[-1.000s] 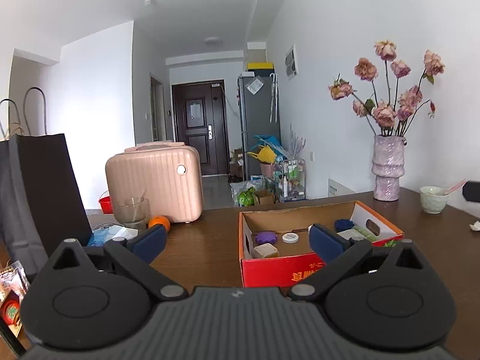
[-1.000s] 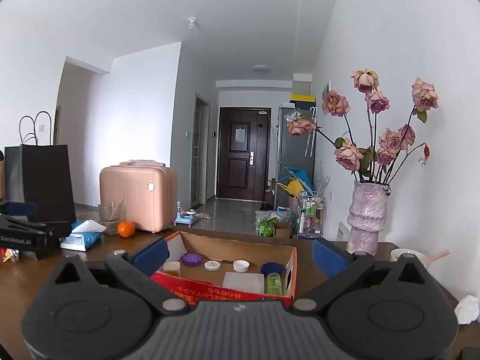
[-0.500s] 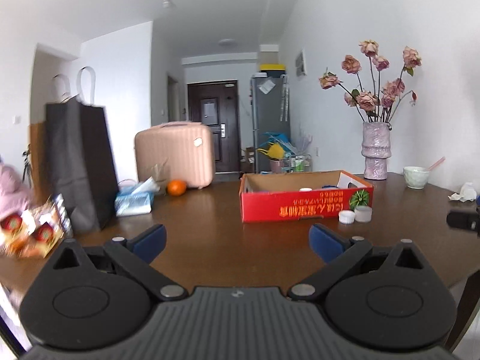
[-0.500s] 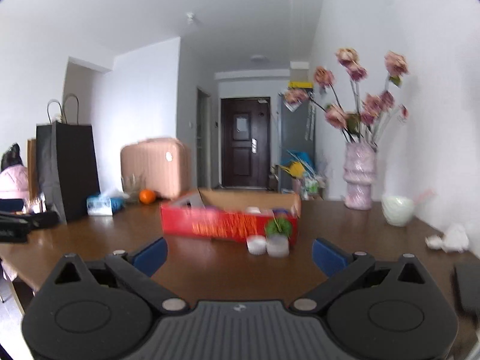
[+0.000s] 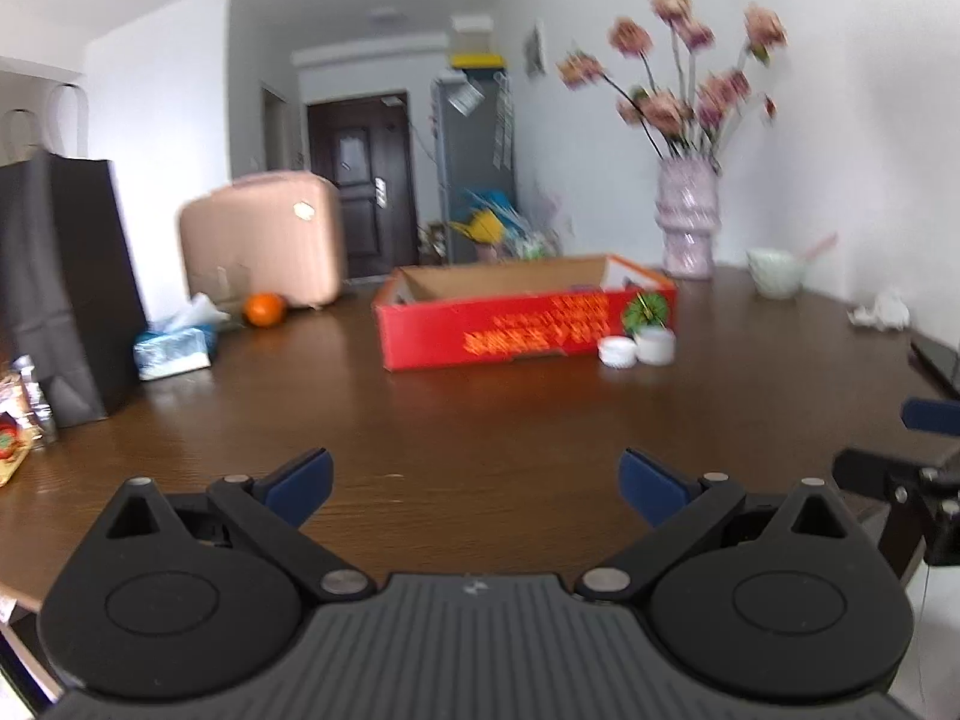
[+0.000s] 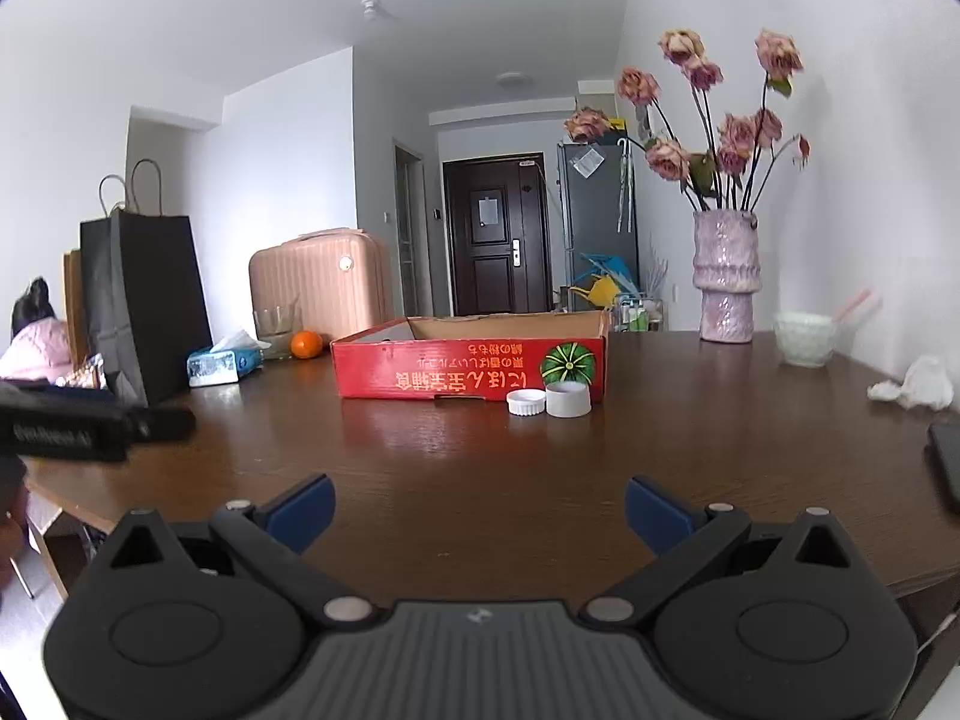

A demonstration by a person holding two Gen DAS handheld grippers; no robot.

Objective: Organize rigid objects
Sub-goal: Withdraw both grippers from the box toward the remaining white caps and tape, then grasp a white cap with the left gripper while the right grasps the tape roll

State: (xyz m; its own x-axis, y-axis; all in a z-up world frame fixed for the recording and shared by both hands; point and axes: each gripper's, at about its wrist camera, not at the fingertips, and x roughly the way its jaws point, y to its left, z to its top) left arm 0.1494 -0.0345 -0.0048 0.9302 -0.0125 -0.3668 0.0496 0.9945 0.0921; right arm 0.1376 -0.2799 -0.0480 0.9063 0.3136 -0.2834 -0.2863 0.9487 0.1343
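Observation:
A red cardboard box (image 6: 468,369) with an open top stands mid-table; it also shows in the left wrist view (image 5: 522,324). Two small white lids (image 6: 549,401) lie on the table against its front right corner, also seen in the left wrist view (image 5: 636,349). My left gripper (image 5: 474,483) is open and empty, low over the table's near edge. My right gripper (image 6: 477,510) is open and empty, also near the front edge, well short of the box. The box's contents are hidden by its wall.
A black paper bag (image 6: 147,306), tissue pack (image 6: 222,363), orange (image 6: 307,344), glass and pink suitcase (image 6: 321,285) stand at the left. A vase of dried roses (image 6: 725,276), a pale bowl (image 6: 804,336) and crumpled tissue (image 6: 915,384) are at the right. A dark phone (image 6: 948,462) lies at the right edge.
Both grippers have pulled back from above the box towards the table's front edge and dropped lower. The box now sits farther away, seen from the side. Both stay open.

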